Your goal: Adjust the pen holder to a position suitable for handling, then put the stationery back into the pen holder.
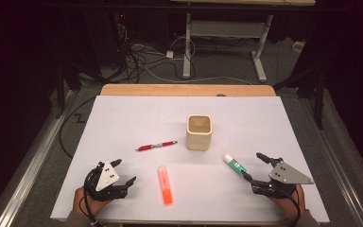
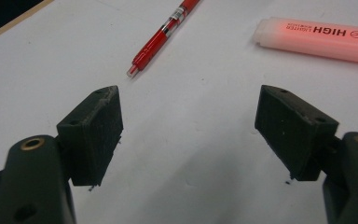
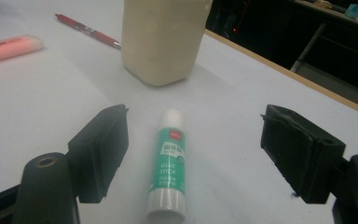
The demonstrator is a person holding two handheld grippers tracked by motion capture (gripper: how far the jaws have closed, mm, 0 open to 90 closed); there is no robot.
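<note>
white table (image 1: 123,113): one glue stick (image 3: 169,166), one highlighter (image 1: 165,185), one pen (image 1: 156,145), one cup (image 1: 199,132)

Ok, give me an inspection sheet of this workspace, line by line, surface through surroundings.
Surface: white sheet over a wooden table, flat and dry.
Job's things: glue stick lying between the right tool's jaws, untouched; beige cup upright near the middle, nothing seen inside.
Clutter: red pen lying left of the cup; orange highlighter lying near the front edge.
Grippers: left tool open over bare sheet; right tool open around the glue stick.
Cables: a black lead at the left tool; loose wires on the floor behind the table.
Surroundings: dark room, desk frame behind.
</note>
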